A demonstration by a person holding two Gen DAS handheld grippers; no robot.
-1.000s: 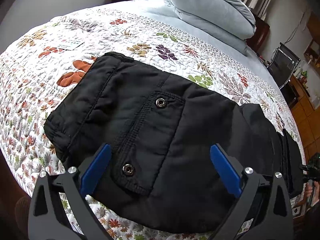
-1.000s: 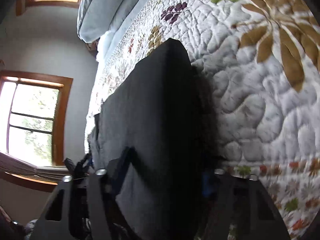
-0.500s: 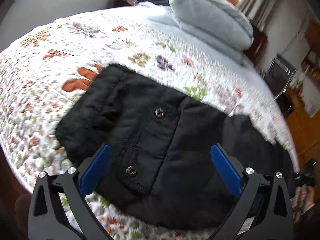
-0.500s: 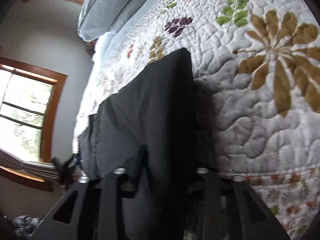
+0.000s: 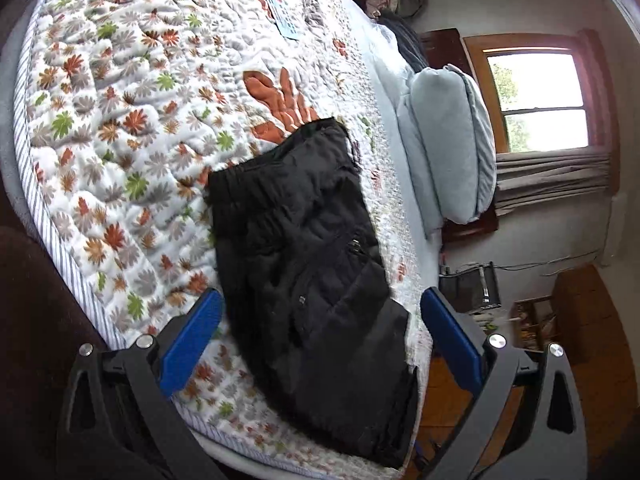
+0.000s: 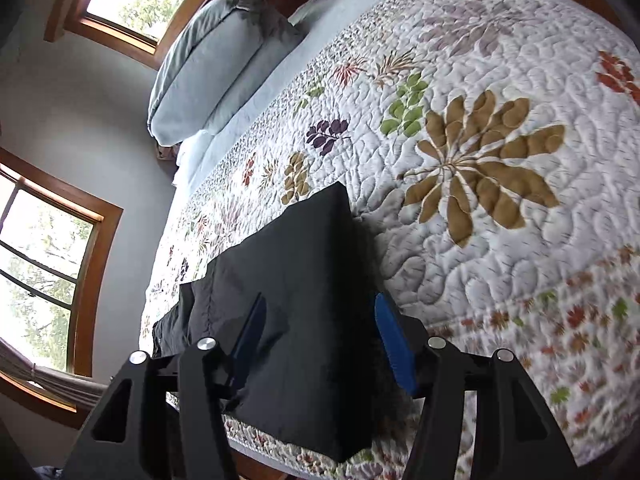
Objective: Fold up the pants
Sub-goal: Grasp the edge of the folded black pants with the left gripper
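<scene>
Black pants [image 5: 304, 240] lie folded lengthwise on the floral quilt [image 5: 120, 128], running along the bed's near edge. My left gripper [image 5: 320, 336] hovers above one end of them, open, its blue pads [image 5: 192, 340] wide apart with nothing gripped. In the right wrist view the other end of the pants [image 6: 304, 280] lies flat on the quilt [image 6: 480, 240]. My right gripper [image 6: 322, 340] is over it and its jaws are opening. The fabric lies between and under the blue pads [image 6: 394, 344], which do not press on it.
Grey-blue pillows [image 5: 448, 144] are stacked at the head of the bed, with a window [image 5: 536, 92] behind them. A small paper card [image 5: 284, 16] lies on the quilt farther off. The bed edge [image 5: 80, 280] runs close by, and wooden floor and furniture [image 5: 580, 320] lie beyond it.
My left gripper has rolled and shifted sideways, so the pants now run lengthwise in its view. The right gripper's jaws have widened, let go of the pants and lifted a little.
</scene>
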